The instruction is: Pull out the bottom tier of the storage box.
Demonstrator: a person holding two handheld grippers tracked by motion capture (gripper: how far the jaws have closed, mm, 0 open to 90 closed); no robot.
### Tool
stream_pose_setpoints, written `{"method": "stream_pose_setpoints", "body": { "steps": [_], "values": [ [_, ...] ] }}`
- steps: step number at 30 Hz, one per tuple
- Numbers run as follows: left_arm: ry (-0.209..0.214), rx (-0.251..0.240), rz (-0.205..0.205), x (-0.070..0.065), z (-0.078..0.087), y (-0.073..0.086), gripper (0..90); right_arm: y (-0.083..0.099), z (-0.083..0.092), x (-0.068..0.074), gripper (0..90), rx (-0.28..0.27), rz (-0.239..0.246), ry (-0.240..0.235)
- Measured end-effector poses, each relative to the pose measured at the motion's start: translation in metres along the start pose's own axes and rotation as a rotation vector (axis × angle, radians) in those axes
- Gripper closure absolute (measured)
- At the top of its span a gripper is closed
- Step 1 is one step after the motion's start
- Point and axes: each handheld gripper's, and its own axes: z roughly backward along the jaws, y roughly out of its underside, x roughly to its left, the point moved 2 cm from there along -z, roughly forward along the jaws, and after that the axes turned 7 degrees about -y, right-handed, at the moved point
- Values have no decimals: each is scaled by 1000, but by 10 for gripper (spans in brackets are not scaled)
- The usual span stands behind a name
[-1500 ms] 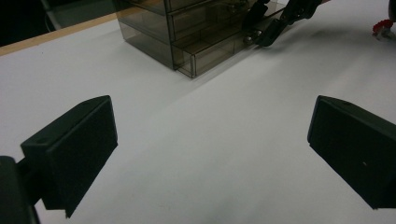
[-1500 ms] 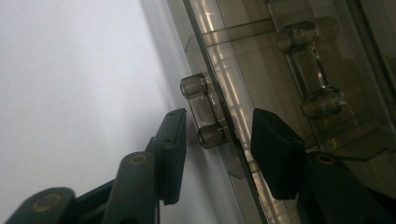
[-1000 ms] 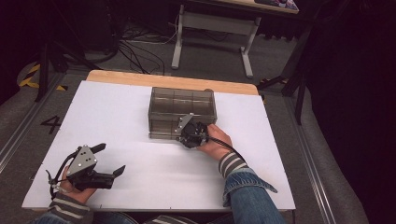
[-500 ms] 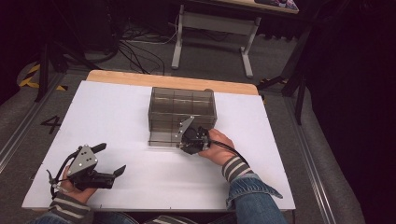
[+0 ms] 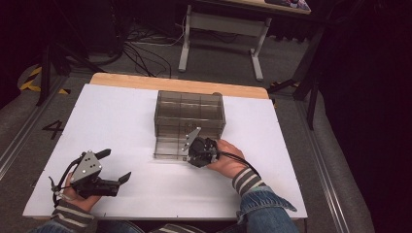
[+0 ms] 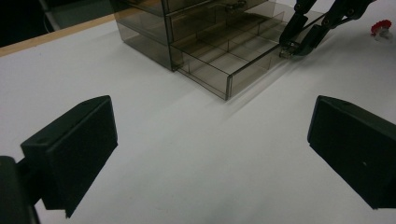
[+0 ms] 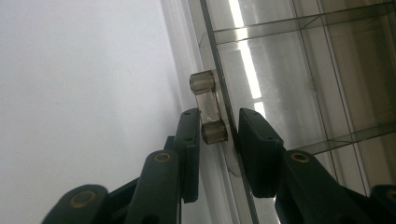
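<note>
The smoky drawer cabinet (image 5: 189, 119) stands mid-bench (image 5: 121, 116); its bottom drawer (image 5: 171, 148) projects in front. Right tongs (image 7: 217, 133) clamp the drawer's handle (image 7: 208, 108) and front panel for pulling. Left tongs (image 6: 210, 149), jaws apart, idle well left of the cabinet.
</note>
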Motion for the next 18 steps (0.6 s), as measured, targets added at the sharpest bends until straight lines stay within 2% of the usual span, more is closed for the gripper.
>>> {"method": "stream_pose_setpoints", "body": {
  "steps": [6, 11, 18],
  "values": [
    [0, -1, 1, 0, 0, 0, 23, 0, 0, 3, 682, 11, 4, -19],
    [0, -1, 0, 0, 0, 0, 22, 0, 5, 3, 613, -35, -11, -41],
    [0, 2, 0, 0, 0, 0, 23, -2, 13, 5, 580, -81, -5, -30]
  ]
}}
